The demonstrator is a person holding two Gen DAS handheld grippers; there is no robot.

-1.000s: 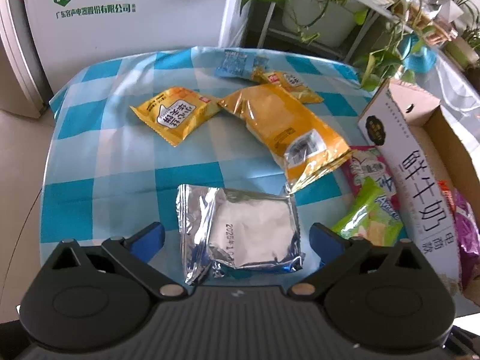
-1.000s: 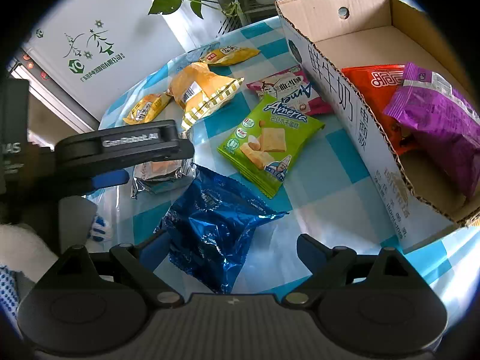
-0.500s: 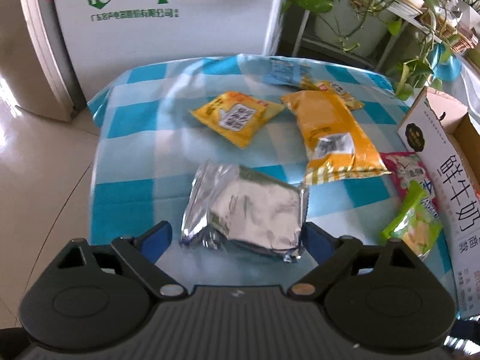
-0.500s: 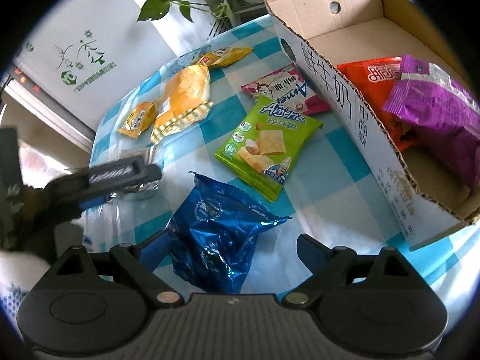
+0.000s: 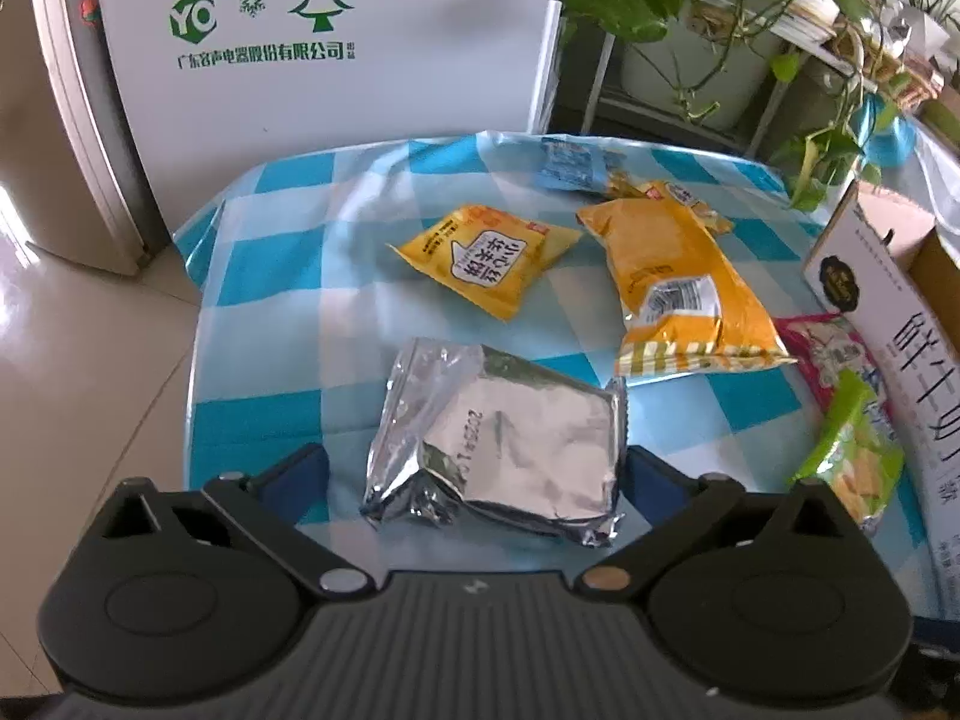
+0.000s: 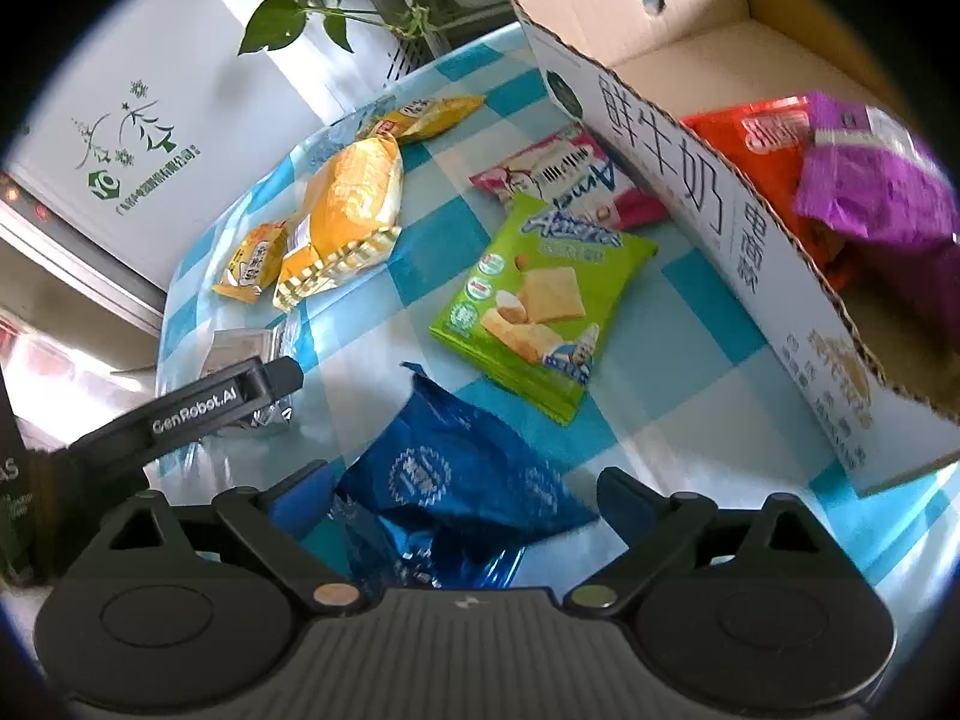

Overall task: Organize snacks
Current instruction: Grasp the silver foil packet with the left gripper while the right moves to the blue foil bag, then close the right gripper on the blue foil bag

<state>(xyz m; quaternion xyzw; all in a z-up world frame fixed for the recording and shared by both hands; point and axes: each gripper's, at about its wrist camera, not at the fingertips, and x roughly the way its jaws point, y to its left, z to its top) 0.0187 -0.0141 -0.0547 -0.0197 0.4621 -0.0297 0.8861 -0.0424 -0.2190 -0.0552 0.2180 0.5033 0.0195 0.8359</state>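
Note:
A silver foil packet [image 5: 510, 450] lies on the blue-checked tablecloth [image 5: 288, 276] between the blue fingers of my left gripper [image 5: 474, 480]. Its jaws are opening, and the pads do not press on the packet. In the right wrist view a crumpled blue packet [image 6: 456, 480] lies between the wide-apart fingers of my right gripper [image 6: 462, 498], which is open. One left finger [image 6: 240, 393] shows over the silver packet [image 6: 240, 348]. The cardboard box [image 6: 690, 168] at the right holds a red packet [image 6: 756, 132] and a purple one [image 6: 870, 186].
Loose on the cloth are a green packet [image 6: 540, 294], a pink one [image 6: 570, 171], a large orange bag [image 5: 678, 276], a small yellow packet [image 5: 486, 258] and a light blue one [image 5: 567, 162]. A white appliance [image 5: 336, 30] and plants [image 5: 750, 12] stand behind. The table edge drops to floor [image 5: 78, 390] at left.
The left gripper's fingers narrowed toward the silver packet, then spread wide again, and the packet turned a little. The left gripper drew back leftward in the right view. The blue packet sits lower between the right fingers.

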